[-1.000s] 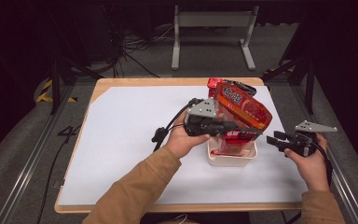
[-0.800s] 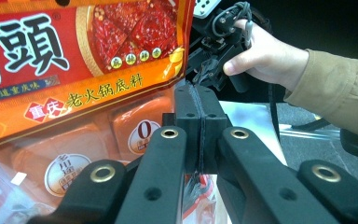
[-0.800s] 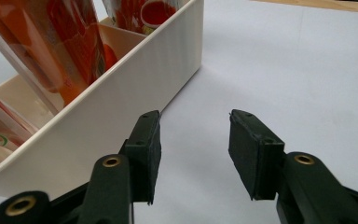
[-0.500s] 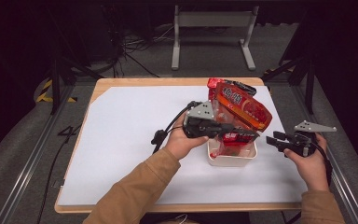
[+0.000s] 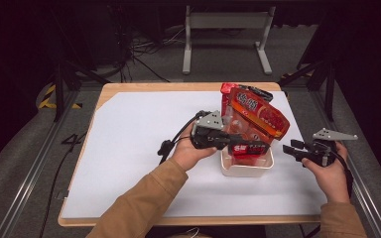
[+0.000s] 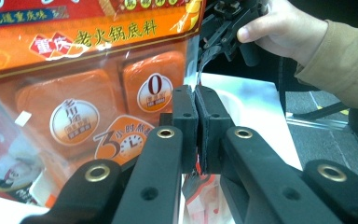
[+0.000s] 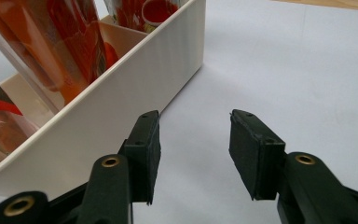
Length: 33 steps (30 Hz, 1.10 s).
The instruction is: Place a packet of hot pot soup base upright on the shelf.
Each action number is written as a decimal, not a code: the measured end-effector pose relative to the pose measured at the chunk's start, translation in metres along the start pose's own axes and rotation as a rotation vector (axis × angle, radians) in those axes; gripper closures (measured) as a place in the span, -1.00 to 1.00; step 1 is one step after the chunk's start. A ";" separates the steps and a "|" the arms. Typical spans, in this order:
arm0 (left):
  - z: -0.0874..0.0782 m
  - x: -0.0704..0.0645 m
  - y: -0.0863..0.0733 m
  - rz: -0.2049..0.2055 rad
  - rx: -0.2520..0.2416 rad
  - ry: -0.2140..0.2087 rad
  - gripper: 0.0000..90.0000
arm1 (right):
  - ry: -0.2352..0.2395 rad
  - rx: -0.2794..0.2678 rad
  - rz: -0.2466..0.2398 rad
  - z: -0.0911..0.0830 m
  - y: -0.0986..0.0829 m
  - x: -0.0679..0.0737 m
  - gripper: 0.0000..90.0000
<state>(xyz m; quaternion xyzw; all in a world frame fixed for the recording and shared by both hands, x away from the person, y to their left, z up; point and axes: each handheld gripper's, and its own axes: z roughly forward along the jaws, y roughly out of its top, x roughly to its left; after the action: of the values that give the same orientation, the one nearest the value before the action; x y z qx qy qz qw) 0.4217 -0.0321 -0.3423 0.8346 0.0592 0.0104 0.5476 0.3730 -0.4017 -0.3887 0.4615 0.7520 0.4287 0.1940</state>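
Where white sheet [image 5: 129, 163] covers table [image 5: 110, 92], bin [image 5: 245, 170] rests.

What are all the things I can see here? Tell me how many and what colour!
Glossy red-orange plastic food packets: several, exact count unclear, standing in the tub, leaning right.
White rectangular plastic tub: one, right of the table's centre.
White sheet-covered wooden table: one, wood edge showing.
Grey metal stand: one, on the floor behind the table.
Left gripper: one, black, fingers shut on a packet's edge.
Right gripper: one, black, fingers open, beside the tub.
Hands: two, tan sleeves.
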 end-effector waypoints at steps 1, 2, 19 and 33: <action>-0.001 0.000 -0.001 0.003 0.007 0.001 0.94 | -0.001 0.002 0.003 0.000 0.000 0.000 0.18; -0.001 0.000 -0.001 -0.002 0.007 0.001 0.93 | 0.000 0.002 0.003 0.000 0.000 0.000 0.18; -0.008 0.006 -0.010 -0.086 -0.013 -0.023 0.34 | 0.004 -0.001 -0.004 0.002 0.002 0.001 0.15; -0.035 -0.009 0.006 -0.063 -0.043 0.073 0.01 | 0.015 -0.032 -0.016 0.000 0.008 0.004 0.13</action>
<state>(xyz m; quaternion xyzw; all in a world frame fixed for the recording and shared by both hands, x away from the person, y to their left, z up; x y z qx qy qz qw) 0.4109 -0.0034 -0.3223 0.8196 0.1050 0.0248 0.5627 0.3750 -0.3967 -0.3818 0.4491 0.7501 0.4426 0.1994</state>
